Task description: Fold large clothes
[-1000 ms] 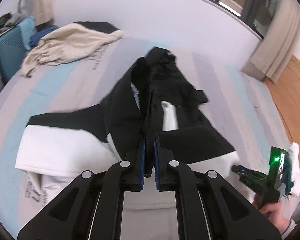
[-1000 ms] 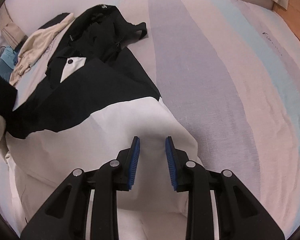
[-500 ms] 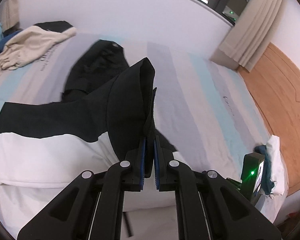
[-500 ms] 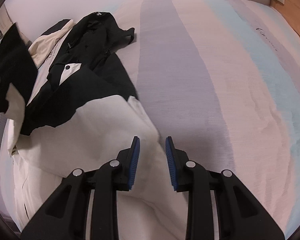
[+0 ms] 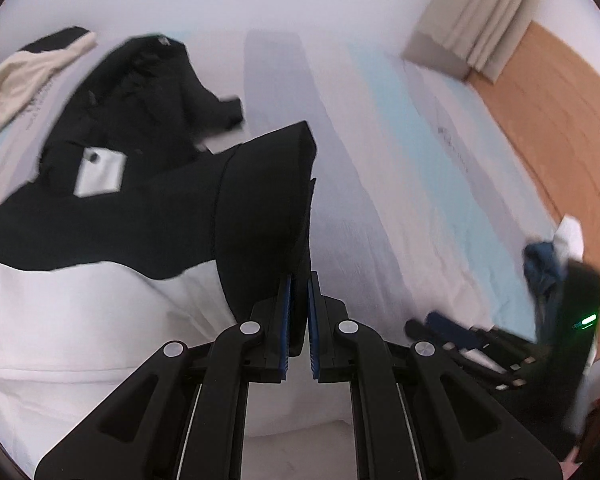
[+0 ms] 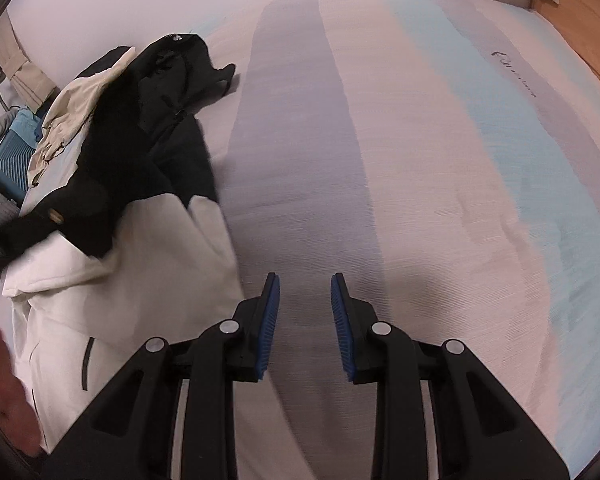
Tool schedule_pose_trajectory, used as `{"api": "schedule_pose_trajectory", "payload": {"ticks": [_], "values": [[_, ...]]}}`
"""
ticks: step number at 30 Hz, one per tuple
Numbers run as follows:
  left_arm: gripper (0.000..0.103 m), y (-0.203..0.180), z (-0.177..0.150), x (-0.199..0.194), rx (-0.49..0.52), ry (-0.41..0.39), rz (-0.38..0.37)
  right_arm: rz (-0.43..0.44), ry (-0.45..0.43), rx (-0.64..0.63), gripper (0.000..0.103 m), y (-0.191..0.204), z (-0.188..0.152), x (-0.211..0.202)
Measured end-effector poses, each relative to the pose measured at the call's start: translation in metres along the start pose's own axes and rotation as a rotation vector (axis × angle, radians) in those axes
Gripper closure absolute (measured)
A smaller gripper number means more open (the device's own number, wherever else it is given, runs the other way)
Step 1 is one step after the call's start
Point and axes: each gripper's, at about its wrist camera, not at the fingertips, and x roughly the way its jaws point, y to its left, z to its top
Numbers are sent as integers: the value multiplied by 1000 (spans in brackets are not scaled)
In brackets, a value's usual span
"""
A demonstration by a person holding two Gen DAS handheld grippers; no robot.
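1. Clamping the black sleeve (image 5: 268, 200) of the jacket (image 6: 112, 264) lying on the bed (image 6: 420, 160), the left gripper (image 5: 298, 316) is apparently mid-fold.
2. Hovering apart and empty, the right gripper (image 6: 305, 320) is needing a hem next.

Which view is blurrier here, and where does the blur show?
Left wrist view: heavier motion blur, smearing the black-and-white jacket and right gripper at the edge. Right wrist view: sharper, bedsheet weave streaked; both bend at the fisheye rim.
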Motion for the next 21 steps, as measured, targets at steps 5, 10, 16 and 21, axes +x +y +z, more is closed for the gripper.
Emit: {"api": "schedule_pose_trajectory", "payload": {"ticks": [5, 10, 16, 21], "values": [[96, -23, -12, 35, 29, 38, 24, -6, -5, 13, 77, -24, -2, -5], [96, -40, -19, 55, 55, 57, 46, -17, -4, 28, 77, -45, -9, -10], [95, -44, -24, 67, 64, 73, 50, -22, 3, 47, 77, -57, -13, -7], [95, -41, -30, 75, 61, 89, 49, -13, 4, 42, 77, -57, -14, -6]]}}
